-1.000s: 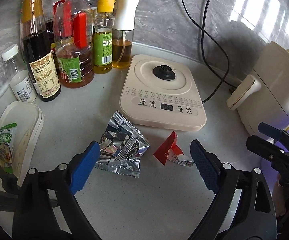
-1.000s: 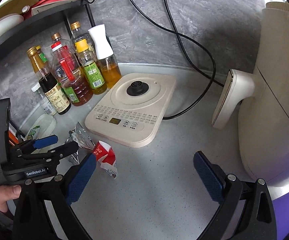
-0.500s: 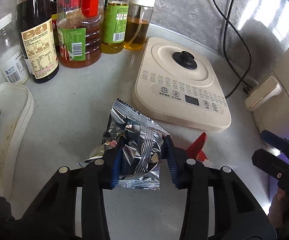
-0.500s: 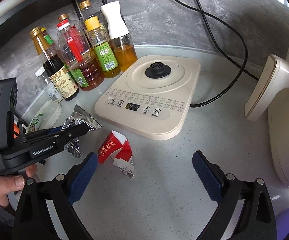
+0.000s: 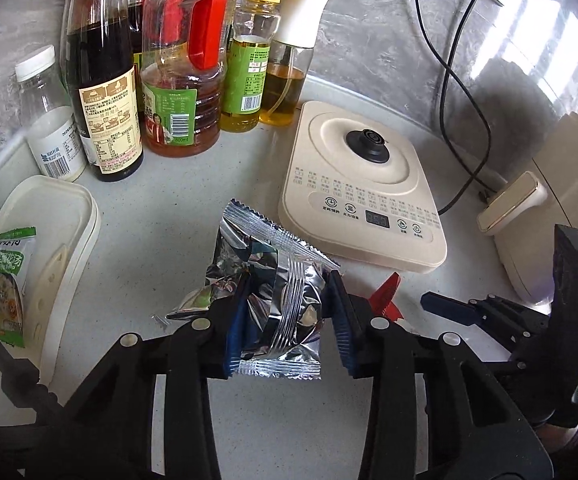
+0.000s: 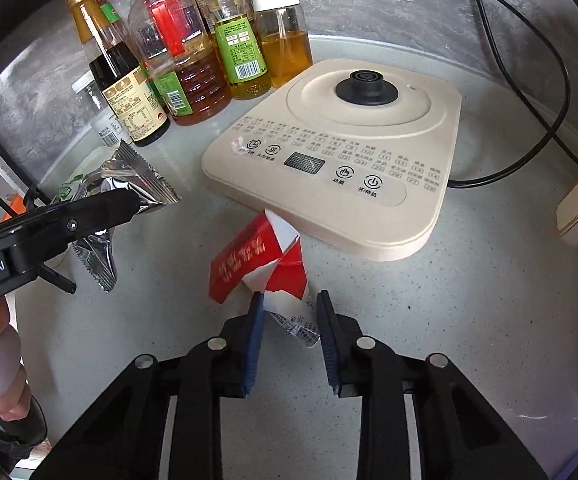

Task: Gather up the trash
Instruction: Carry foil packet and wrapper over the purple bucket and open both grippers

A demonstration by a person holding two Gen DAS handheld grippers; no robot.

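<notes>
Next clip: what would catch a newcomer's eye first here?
The crinkled silver foil wrapper clamped in the left gripper, front and centre on the counter. Next, the torn red-and-white carton in front of the cream kettle base, its lower end between the fingers of the right gripper. Sauce and oil bottles crowd the back wall.

Both wrist views sit low and close over the counter, facing the base (image 5: 363,204) (image 6: 341,152) from its front; both share it and the bottles (image 5: 181,80) (image 6: 185,60) left of it.

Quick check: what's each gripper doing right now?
Left gripper: shut on the silver foil wrapper.
Right gripper: fingers around the red carton, nearly closed; firm grip cannot be told.
</notes>
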